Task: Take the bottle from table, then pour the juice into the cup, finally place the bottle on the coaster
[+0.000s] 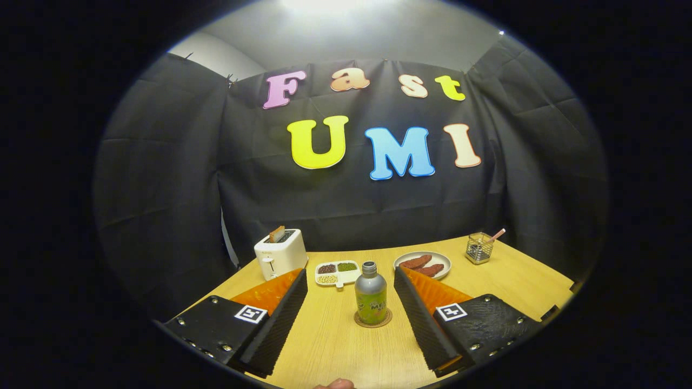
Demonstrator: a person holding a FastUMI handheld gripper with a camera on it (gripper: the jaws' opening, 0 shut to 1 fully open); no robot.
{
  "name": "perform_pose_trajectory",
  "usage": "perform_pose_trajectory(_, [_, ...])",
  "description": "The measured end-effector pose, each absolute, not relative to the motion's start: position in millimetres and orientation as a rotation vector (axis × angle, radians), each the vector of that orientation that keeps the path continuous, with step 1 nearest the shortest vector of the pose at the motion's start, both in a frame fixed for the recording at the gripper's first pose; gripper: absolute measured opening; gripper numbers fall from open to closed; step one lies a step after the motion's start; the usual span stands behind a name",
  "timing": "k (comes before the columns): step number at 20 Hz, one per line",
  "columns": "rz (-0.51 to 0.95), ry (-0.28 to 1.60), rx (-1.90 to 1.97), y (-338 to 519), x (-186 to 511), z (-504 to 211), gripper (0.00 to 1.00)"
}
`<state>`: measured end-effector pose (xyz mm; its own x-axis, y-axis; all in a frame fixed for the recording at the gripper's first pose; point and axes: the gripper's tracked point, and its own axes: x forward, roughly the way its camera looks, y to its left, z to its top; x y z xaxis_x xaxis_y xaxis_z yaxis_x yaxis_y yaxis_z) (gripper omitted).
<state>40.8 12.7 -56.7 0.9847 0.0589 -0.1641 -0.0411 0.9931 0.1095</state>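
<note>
A small bottle with a grey cap and a green label stands upright on a round brown coaster on the wooden table. My gripper is open, its two ribbed black fingers spread wide to either side of the bottle. Neither finger touches the bottle; there is a clear gap on both sides. The bottle sits between the fingers, near their tips.
Beyond the fingers stand a white toaster with a slice in it, a white divided dish of beans, a plate with brown pieces, and a wire holder at the back right. A fingertip shows by the table's near edge.
</note>
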Motion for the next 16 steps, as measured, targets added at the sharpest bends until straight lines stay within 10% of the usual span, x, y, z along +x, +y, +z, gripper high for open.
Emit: perform_pose_trajectory(16, [0.05, 0.135, 0.099, 7.8, 40.2, -44.2, 0.98])
